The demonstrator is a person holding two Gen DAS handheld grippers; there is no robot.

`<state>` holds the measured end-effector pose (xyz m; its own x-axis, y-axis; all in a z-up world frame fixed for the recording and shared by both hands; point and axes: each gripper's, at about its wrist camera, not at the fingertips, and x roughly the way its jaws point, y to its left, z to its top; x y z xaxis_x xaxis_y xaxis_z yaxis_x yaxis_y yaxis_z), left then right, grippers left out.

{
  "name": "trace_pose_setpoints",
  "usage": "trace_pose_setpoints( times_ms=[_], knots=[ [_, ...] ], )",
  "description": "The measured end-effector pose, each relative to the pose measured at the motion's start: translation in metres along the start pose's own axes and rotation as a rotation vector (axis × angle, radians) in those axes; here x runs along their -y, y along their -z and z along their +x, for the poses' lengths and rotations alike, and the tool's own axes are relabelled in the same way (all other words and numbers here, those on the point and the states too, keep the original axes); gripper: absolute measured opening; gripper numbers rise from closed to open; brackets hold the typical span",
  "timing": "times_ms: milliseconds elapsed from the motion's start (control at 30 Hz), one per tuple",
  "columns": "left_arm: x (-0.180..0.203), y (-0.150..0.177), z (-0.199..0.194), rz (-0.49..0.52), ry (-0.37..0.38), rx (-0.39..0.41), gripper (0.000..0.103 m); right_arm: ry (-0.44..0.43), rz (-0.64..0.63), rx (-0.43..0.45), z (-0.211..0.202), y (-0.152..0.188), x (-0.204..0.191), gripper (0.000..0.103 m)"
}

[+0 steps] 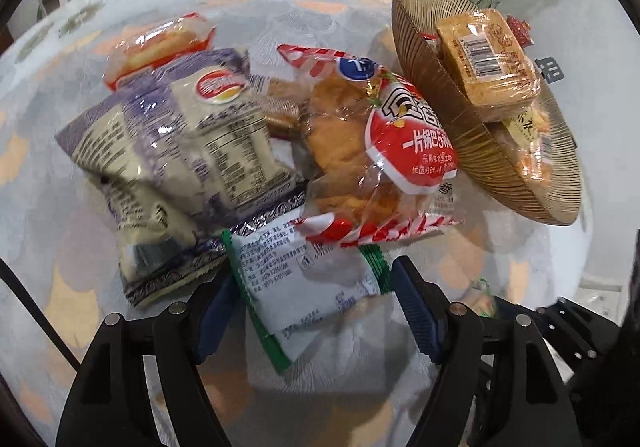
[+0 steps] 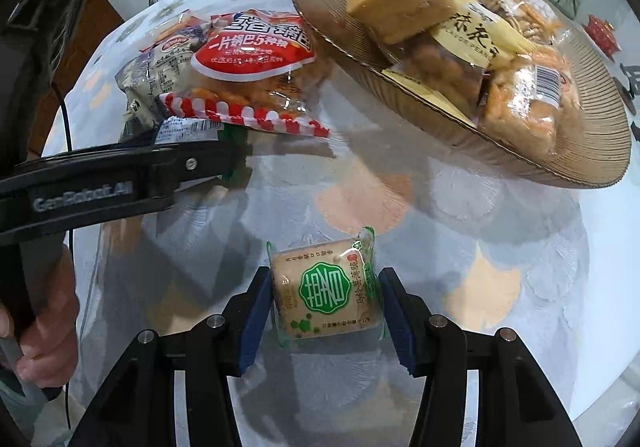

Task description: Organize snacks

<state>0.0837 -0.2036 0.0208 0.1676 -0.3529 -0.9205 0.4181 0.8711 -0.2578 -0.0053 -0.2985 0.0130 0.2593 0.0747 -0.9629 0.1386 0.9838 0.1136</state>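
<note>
Right tool [image 2: 322,317] pinches the green-logo biscuit pack [image 2: 326,293], ready for the ribbed dish [image 2: 580,151] ahead. Left tool [image 1: 316,311] stands spread around a green-edged sachet [image 1: 308,279], pads apparently not pressing.

The left gripper [image 1: 316,311] points steeply down, its blue pads [image 1: 416,311] either side of a packet, whether pressing cannot be told; the right gripper [image 2: 324,311] also points steeply down, pads closed against a packet's sides; a hand [image 2: 48,323] grips the left gripper's handle.
</note>
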Motion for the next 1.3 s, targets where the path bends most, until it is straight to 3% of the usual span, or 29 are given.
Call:
trace_pose_setpoints(
  times_ms=[133, 200, 233, 500, 633, 733, 800, 867, 933, 1100, 1133, 1233, 1300],
  knots=[
    [0.017, 0.005, 0.004, 0.076, -0.084, 0.039, 0.073, -0.002, -0.001, 0.004, -0.001, 0.002, 0.003, 0.052],
    [0.028, 0.011, 0.004, 0.134, -0.143, 0.062, 0.056, -0.004, -0.001, 0.007, -0.002, 0.003, 0.003, 0.052],
    [0.031, 0.014, 0.002, 0.173, -0.146, 0.068, 0.053, -0.004, -0.003, 0.009, -0.003, 0.004, 0.003, 0.052],
    [0.007, 0.044, -0.033, 0.148, -0.053, 0.062, 0.052, -0.019, -0.038, 0.036, -0.016, 0.019, 0.004, 0.052],
    [-0.006, 0.052, -0.045, 0.116, -0.04, 0.063, 0.052, -0.021, -0.08, 0.026, -0.016, 0.024, 0.003, 0.052],
    [-0.013, 0.057, -0.052, 0.084, -0.034, 0.073, 0.052, -0.036, -0.038, 0.008, -0.018, 0.023, 0.013, 0.057],
    [-0.016, 0.056, -0.054, 0.073, -0.025, 0.081, 0.052, -0.085, 0.024, 0.012, -0.027, 0.025, 0.026, 0.057],
    [-0.018, 0.056, -0.057, 0.067, -0.011, 0.089, 0.052, -0.115, 0.075, 0.022, -0.036, 0.03, 0.038, 0.068],
    [-0.018, 0.055, -0.058, 0.071, -0.011, 0.096, 0.052, -0.141, 0.133, 0.021, -0.044, 0.039, 0.048, 0.069],
    [-0.02, 0.054, -0.062, 0.078, -0.012, 0.106, 0.052, -0.317, 0.277, -0.107, -0.025, 0.063, 0.045, 0.066],
    [-0.02, 0.055, -0.063, 0.076, -0.014, 0.108, 0.052, -0.323, 0.276, -0.108, -0.021, 0.063, 0.042, 0.062],
    [-0.022, 0.057, -0.066, 0.077, -0.016, 0.11, 0.052, -0.241, 0.256, -0.071, -0.014, 0.055, 0.034, 0.061],
    [-0.022, 0.058, -0.068, 0.078, -0.018, 0.114, 0.052, -0.232, 0.273, -0.05, -0.01, 0.042, 0.034, 0.061]
  ],
)
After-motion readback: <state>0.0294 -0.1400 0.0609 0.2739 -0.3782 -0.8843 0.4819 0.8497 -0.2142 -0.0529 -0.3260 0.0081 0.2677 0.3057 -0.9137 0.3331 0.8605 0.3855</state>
